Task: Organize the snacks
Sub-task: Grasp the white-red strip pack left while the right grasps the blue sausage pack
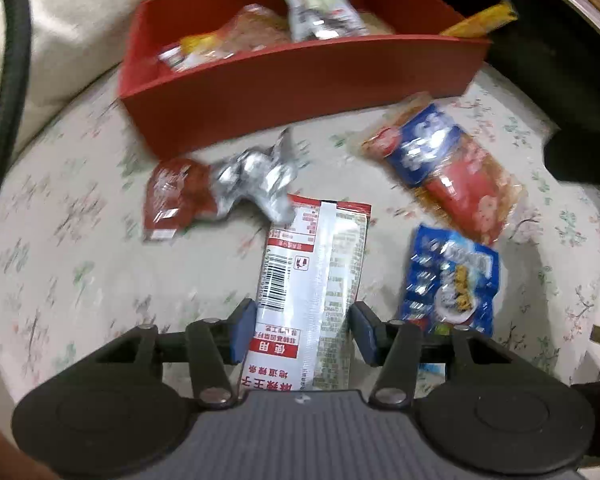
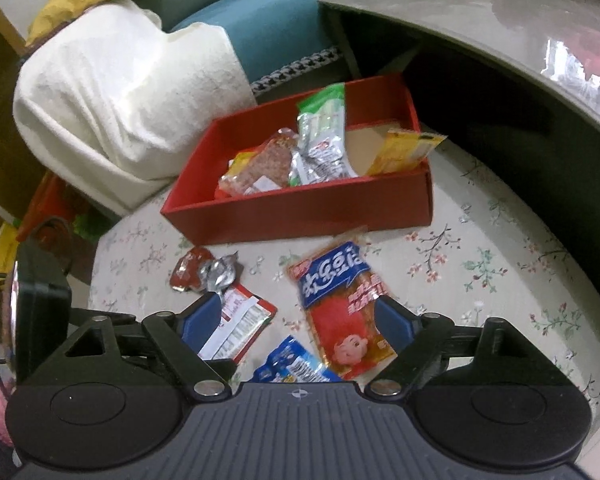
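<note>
A red box (image 1: 300, 92) (image 2: 300, 212) on the floral cloth holds several snack packets. In the left wrist view my left gripper (image 1: 302, 326) straddles a white-and-red packet (image 1: 312, 264) lying flat; its blue pads are at the packet's edges, whether they press it I cannot tell. My right gripper (image 2: 300, 320) is open and empty above the cloth. Loose on the cloth lie a red-and-silver packet (image 1: 216, 192) (image 2: 204, 274), an orange packet with a blue label (image 1: 440, 164) (image 2: 340, 300) and a blue packet (image 1: 452, 280) (image 2: 292, 366). The white-and-red packet also shows in the right wrist view (image 2: 240, 324).
A cream cushion (image 2: 120, 96) stands left of the box. A grey tabletop (image 2: 500, 32) overhangs at the right, dark underneath. A teal seat (image 2: 268, 24) lies behind. A black cable (image 1: 8, 80) runs along the left.
</note>
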`<act>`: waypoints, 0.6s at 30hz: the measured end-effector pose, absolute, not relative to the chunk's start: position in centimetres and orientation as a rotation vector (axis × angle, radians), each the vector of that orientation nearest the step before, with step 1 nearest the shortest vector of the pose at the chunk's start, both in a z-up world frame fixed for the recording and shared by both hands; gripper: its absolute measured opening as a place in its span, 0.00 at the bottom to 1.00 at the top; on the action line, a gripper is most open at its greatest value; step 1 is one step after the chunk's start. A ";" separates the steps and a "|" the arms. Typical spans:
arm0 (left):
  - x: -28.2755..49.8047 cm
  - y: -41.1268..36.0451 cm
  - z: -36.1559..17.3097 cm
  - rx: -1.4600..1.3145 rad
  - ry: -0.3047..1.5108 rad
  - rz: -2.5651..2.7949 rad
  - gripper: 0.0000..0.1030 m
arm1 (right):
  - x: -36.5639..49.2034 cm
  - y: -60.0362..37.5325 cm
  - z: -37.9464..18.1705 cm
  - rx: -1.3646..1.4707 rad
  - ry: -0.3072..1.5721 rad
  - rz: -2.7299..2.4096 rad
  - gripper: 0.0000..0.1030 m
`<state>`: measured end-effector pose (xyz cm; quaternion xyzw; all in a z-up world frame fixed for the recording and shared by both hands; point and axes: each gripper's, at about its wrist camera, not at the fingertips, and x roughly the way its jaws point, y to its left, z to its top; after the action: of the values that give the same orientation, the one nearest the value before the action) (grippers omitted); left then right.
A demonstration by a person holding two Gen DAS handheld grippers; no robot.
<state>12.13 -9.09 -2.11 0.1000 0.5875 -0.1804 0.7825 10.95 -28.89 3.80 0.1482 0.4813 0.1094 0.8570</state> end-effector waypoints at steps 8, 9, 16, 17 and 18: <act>10.4 -6.9 -2.2 0.199 1.288 -0.334 0.43 | 8.7 -26.4 1.0 0.261 1.131 0.221 0.87; 10.3 -6.8 -2.2 0.200 1.285 -0.331 0.43 | 8.3 -26.1 0.5 0.263 1.149 0.212 0.87; 10.6 -5.8 -2.6 0.184 1.284 -0.315 0.44 | 6.7 -23.6 -2.3 0.242 1.216 0.114 0.88; 10.5 -5.6 -2.7 0.181 1.284 -0.317 0.44 | 6.6 -23.1 -2.6 0.231 1.217 0.102 0.88; 10.5 -5.5 -2.7 0.180 1.284 -0.321 0.45 | 6.6 -22.8 -2.7 0.226 1.214 0.090 0.88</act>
<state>10.49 -5.46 -2.69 0.0833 0.5954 -0.1490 0.7851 6.57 -22.80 -2.70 0.1060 0.5689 0.0420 0.8144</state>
